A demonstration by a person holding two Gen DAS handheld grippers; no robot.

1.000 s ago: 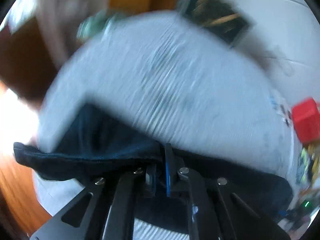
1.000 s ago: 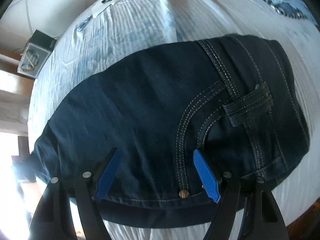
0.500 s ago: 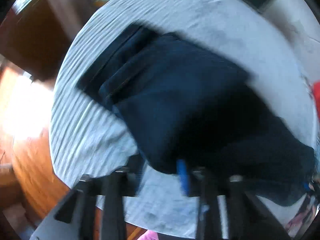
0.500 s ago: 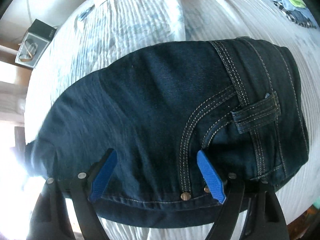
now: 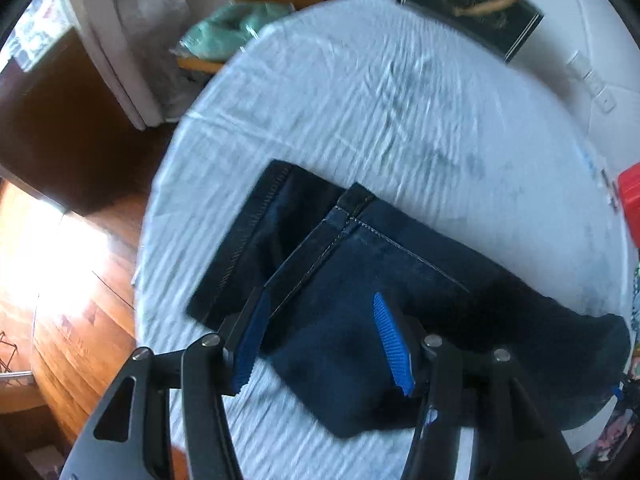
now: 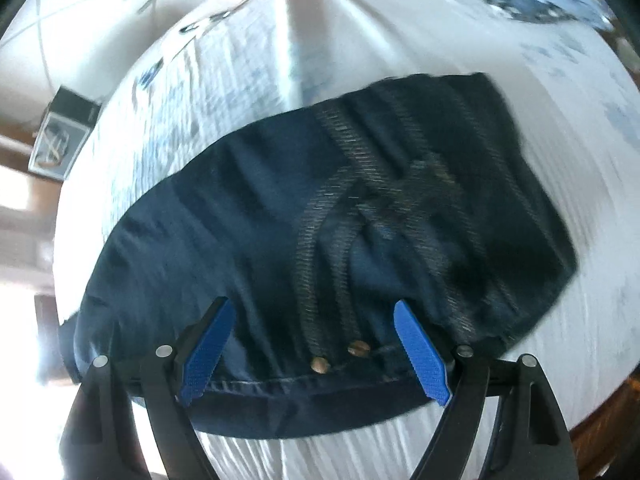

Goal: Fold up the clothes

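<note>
Both the left tool (image 5: 320,340) and right tool (image 6: 314,344) gape empty above dark jeans (image 5: 400,288); stitching blurred, far end cut off.

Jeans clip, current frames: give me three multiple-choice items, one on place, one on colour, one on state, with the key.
1. Where do the jeans lie?
A. on the white tablecloth
B. on the wooden floor
C. in a basket

2. What colour are the pads of the tongs?
A. red
B. blue
C. green

3. How do the left tongs stand?
A. shut on the jeans
B. shut on nothing
C. open

Key: 1 A, the cloth shows around the denim in both views; 2 B, blue pads show on both pairs; 3 C, a wide gap with denim behind it, as with the right tongs.
</note>
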